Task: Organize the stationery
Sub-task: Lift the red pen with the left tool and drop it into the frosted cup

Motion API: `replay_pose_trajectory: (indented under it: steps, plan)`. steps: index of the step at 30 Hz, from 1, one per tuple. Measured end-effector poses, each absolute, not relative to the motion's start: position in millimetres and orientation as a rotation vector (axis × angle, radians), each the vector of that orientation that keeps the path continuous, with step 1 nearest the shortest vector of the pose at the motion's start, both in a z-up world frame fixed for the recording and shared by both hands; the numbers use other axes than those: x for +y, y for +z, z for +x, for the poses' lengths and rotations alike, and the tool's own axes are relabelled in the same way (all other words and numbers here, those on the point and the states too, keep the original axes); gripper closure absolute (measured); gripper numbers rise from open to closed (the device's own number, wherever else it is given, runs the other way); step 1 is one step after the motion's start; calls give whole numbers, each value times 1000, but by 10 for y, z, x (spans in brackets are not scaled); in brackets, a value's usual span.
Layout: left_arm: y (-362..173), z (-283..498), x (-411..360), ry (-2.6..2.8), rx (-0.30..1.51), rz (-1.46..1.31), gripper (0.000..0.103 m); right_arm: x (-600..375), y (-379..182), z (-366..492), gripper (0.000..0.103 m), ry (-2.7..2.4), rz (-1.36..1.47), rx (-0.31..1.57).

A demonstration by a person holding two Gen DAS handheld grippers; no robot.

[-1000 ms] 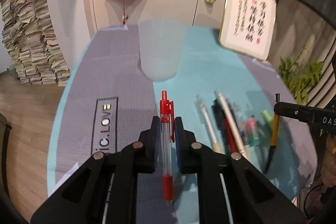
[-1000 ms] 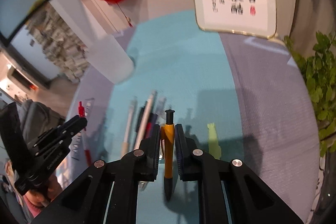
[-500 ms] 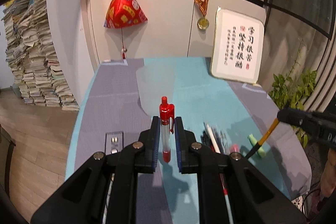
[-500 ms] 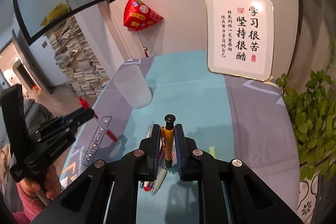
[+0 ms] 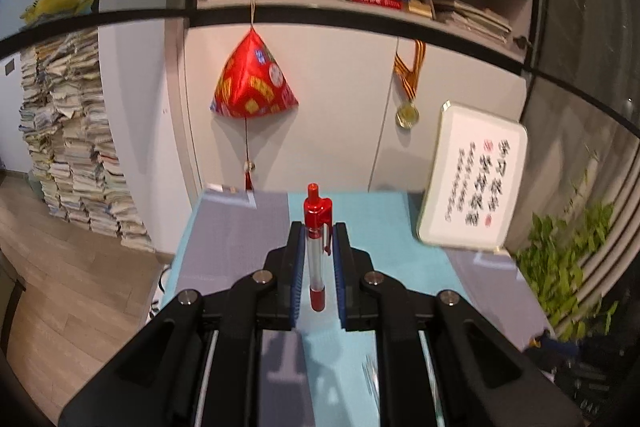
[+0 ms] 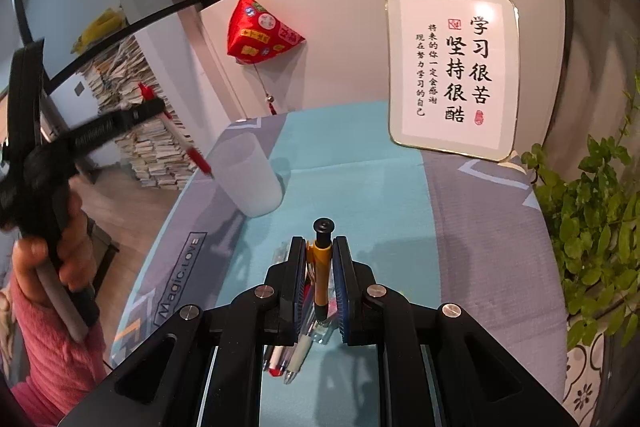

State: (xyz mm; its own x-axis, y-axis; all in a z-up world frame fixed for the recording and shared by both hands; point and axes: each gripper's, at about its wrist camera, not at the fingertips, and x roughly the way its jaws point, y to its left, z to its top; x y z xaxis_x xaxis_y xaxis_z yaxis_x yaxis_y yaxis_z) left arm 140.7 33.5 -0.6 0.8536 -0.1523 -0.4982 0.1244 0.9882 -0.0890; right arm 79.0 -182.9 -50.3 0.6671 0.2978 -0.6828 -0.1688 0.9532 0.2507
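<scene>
Both grippers hold pens nib-down for dropping upright: the left gripper (image 5: 316, 247) clamps the red pen (image 5: 317, 247), the right gripper (image 6: 319, 267) the yellow pen (image 6: 320, 267), frosted cup (image 6: 250, 179) at eleven o'clock.

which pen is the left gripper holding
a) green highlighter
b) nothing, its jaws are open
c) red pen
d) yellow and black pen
c: the left gripper is shut on the red pen, whose red cap sticks out past the pads; the yellow and black pen is in the right gripper.
</scene>
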Motion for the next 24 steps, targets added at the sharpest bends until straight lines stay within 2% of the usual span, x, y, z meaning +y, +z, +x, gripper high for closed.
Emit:
replay_pose_trajectory:
  steps: [5, 13, 24]
  plan:
    - [-51, 1623, 335, -130, 545, -51, 91, -1871, -492, 828, 89, 245, 178, 798]
    - [-447, 1813, 382, -106, 653, -67, 91, -1911, -518, 934, 89, 230, 187, 810]
    - [-532, 1820, 334, -116, 680, -56, 91, -1836, -581, 964, 89, 244, 184, 828]
